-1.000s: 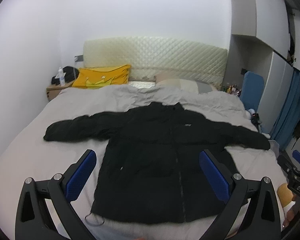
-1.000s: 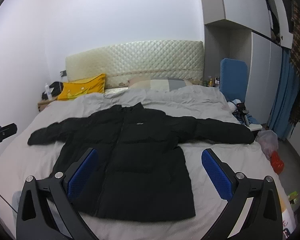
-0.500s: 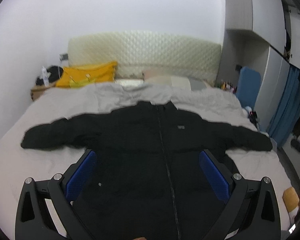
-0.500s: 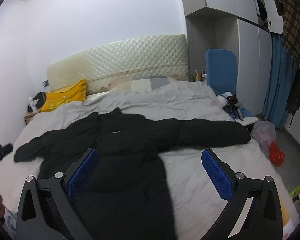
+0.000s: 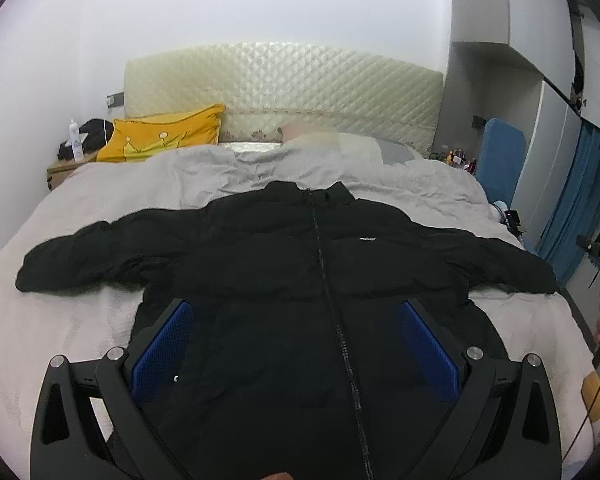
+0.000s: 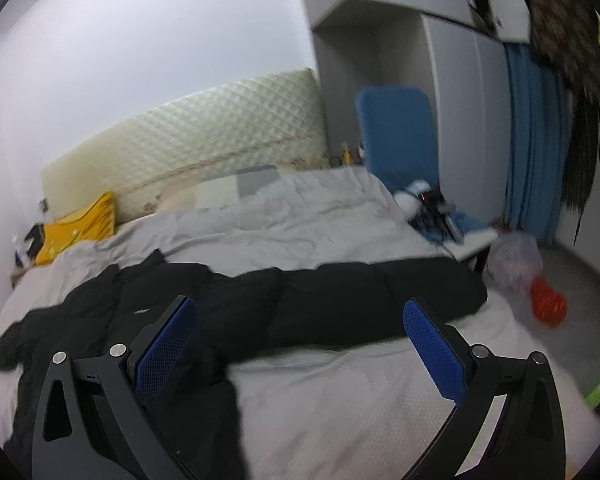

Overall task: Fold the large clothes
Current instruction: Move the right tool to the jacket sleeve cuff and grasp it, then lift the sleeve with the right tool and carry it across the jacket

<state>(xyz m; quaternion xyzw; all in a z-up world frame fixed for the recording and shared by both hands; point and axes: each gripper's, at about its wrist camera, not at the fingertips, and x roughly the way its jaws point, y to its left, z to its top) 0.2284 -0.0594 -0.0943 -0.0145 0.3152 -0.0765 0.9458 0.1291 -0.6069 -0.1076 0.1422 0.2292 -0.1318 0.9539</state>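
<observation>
A: Two grippers are seen, and both are spread wide with nothing between the blue pads. The left gripper (image 5: 296, 344) is held above the lower front of the black jacket (image 5: 300, 280), roughly over its zip.

B: And where is the jacket laid?

A: It is spread flat, front up and zipped, on the bed (image 5: 80, 320), with the collar turned toward the quilted headboard (image 5: 284, 80) and both sleeves stretched out sideways. A small white logo is seen on the chest.

B: What is shown on the other side?

A: The right gripper (image 6: 300, 340) is released as well, and is held over the jacket's right-hand sleeve (image 6: 360, 300), which is laid out toward the bed's edge. No contact with the cloth can be made out; that view is somewhat blurred.

B: What else is found around the bed?

A: A yellow cushion (image 5: 168, 136) is propped at the headboard's left end, with a crumpled grey duvet (image 5: 260, 172) lying just beyond the collar. A blue chair (image 6: 396, 136) is placed beside the bed on the right, and a red object (image 6: 548, 300) is seen on the floor near the sleeve's end.
</observation>
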